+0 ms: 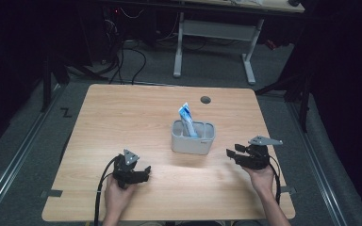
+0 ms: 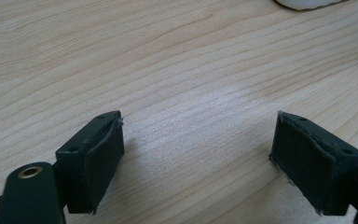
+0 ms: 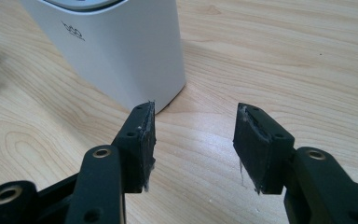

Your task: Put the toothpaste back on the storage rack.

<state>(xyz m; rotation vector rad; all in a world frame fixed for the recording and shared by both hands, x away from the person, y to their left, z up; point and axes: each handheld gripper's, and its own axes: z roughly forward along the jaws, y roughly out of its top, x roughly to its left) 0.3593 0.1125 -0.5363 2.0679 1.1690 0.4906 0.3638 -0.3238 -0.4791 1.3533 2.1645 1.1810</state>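
- Left gripper (image 2: pixel 196 154) held low over the bare wooden table (image 1: pixel 122 117), jaws spread wide, nothing between.
- Right gripper (image 3: pixel 195 140) released too, empty, aimed at grey holder (image 1: pixel 193 138).
- Blue-white tube (image 1: pixel 187 118) stood in holder, mid-table.

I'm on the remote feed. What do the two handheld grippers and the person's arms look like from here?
Both are black two-jaw tools. The left gripper and right gripper each carry a grey three-cornered plate on top and trail a black cable. Up close, the fingers are blocky, with flat dark pads, frayed at the edges, and brass-ringed holes in the links. Forearms are bare; no sleeves visible.
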